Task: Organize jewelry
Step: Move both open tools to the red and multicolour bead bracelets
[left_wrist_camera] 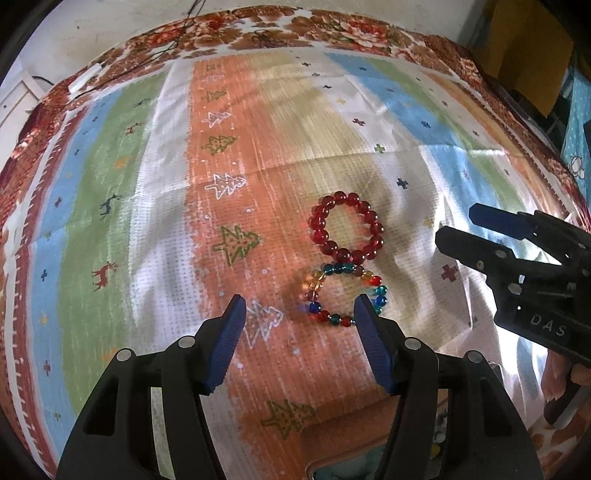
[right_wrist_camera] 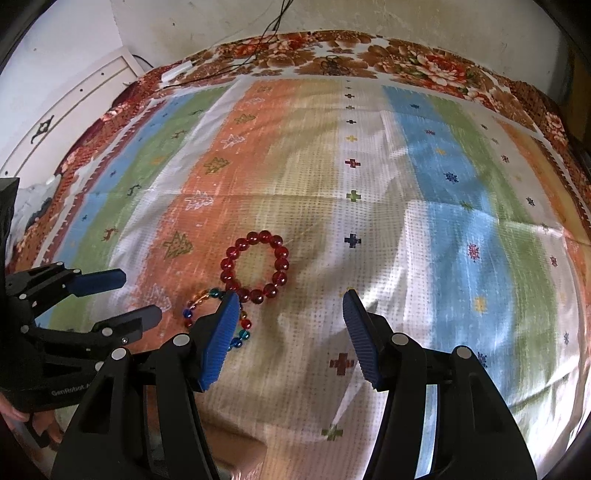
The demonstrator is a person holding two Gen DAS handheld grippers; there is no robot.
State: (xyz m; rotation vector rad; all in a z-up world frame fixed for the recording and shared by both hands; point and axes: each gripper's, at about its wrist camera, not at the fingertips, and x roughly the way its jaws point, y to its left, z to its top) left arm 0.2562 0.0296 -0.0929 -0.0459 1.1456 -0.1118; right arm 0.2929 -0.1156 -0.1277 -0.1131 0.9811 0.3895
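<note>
Striped fabric in orange, green, blue, white and tan forms the cloth [left_wrist_camera: 229, 122] that covers the whole work surface; it is printed with small trees, reindeer and crosses, shows fold creases, and is bordered at the far edge by a brown floral blanket [left_wrist_camera: 332, 29]. The left gripper [left_wrist_camera: 299, 310] enters its own view from the bottom edge, black-framed with ribbed blue pads, jaws apart and nothing between them; it hangs over the orange stripe, and its right pad overlaps the near-right edge of the multicolour bracelet in the picture. The right gripper [right_wrist_camera: 288, 306], same build, also stands with jaws apart and empty, over the white and tan area just right of the bracelets; its left pad covers part of the multicolour bracelet in its view. Each gripper appears at the side of the other's view, with fingers of a hand on its handle. The red bracelet [left_wrist_camera: 348, 228] lies flat on the cloth near the middle, at the boundary of the orange and tan stripes: a closed ring of large, glossy, translucent red beads. The multicolour bracelet [left_wrist_camera: 345, 293] lies flat on the near side of it, touching it: a smaller ring of smaller translucent beads in blue, teal, red, orange and yellow.
</note>
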